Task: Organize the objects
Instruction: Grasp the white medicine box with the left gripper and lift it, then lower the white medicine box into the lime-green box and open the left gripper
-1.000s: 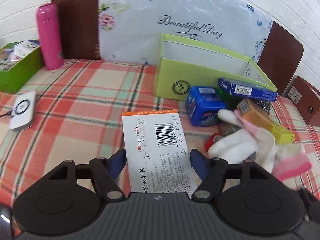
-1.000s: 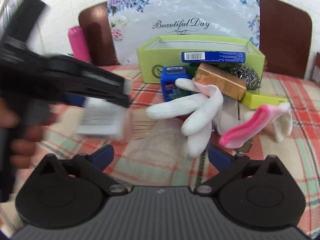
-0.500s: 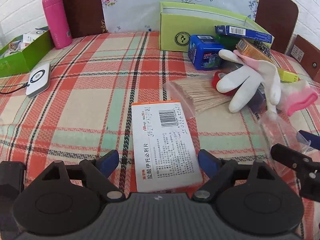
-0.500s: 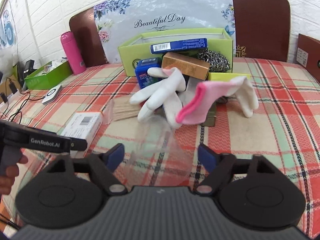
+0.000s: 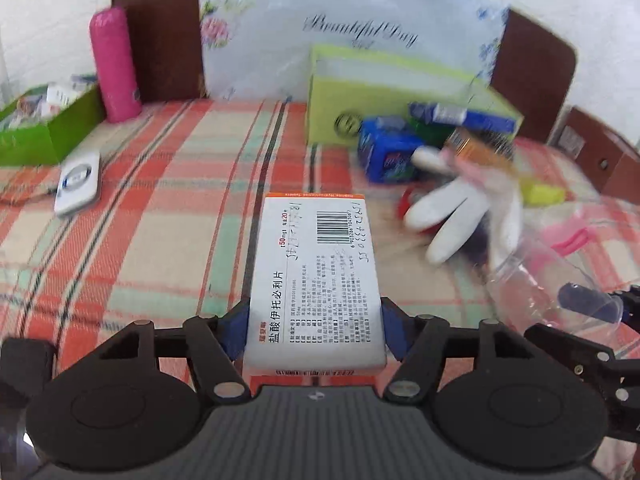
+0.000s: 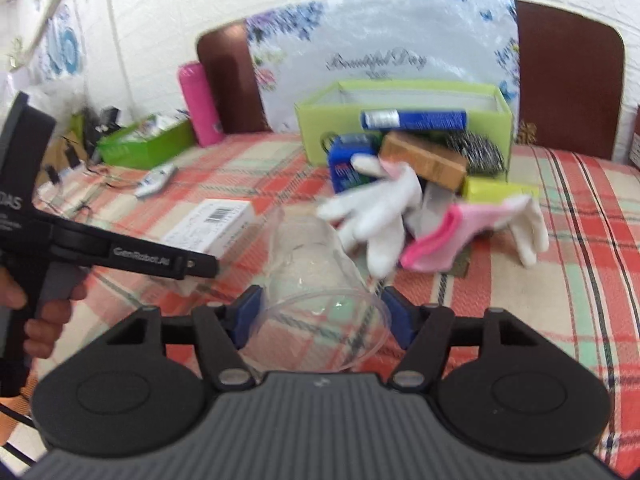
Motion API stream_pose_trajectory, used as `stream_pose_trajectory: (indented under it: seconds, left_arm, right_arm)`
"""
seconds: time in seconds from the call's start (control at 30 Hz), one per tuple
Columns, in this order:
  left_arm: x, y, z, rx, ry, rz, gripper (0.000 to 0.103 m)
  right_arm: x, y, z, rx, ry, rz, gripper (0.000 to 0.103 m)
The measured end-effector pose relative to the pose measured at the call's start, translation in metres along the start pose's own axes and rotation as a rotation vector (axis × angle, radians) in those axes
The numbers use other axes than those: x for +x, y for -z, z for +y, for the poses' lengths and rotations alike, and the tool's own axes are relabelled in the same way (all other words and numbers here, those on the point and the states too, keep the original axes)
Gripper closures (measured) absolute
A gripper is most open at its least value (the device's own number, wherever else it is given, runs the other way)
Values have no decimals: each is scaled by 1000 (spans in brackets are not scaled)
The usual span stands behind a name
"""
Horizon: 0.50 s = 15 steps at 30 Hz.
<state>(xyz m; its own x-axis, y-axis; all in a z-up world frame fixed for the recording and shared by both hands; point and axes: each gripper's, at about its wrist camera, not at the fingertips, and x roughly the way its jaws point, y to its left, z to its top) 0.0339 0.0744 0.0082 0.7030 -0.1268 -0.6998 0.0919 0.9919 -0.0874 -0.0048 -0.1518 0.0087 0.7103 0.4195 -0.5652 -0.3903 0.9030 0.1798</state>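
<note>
A white and orange medicine box sits between the blue pads of my left gripper, whose jaws are closing onto its long sides and press on them. Its near end is raised off the plaid tablecloth. My right gripper is closing on a clear plastic cup lying on its side, with the pads against its rim. In the left wrist view the cup shows at the right. In the right wrist view the box shows at the left, in front of the left gripper's black body, held by a hand.
A light green open box stands at the back, with a pile before it: blue boxes, a brown box, a steel scourer, white gloves and a pink-cuffed glove. A pink bottle, a green tray and a white device are at the left.
Both grippers' jaws widened, then closed in: the left onto the medicine box, the right onto the clear cup. Both objects now sit between the pads, and the right gripper has risen.
</note>
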Motion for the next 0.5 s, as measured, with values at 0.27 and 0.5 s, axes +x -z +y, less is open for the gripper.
stream_pose_trajectory:
  seconds: [0.27, 0.5]
  left_arm:
    - [-19, -78, -20, 32, 92, -177, 35]
    - [24, -154, -31, 4, 117, -225, 35]
  right_arm:
    - [-7, -76, -14, -76, 54, -181, 38]
    - [65, -134, -61, -87, 194, -179, 38]
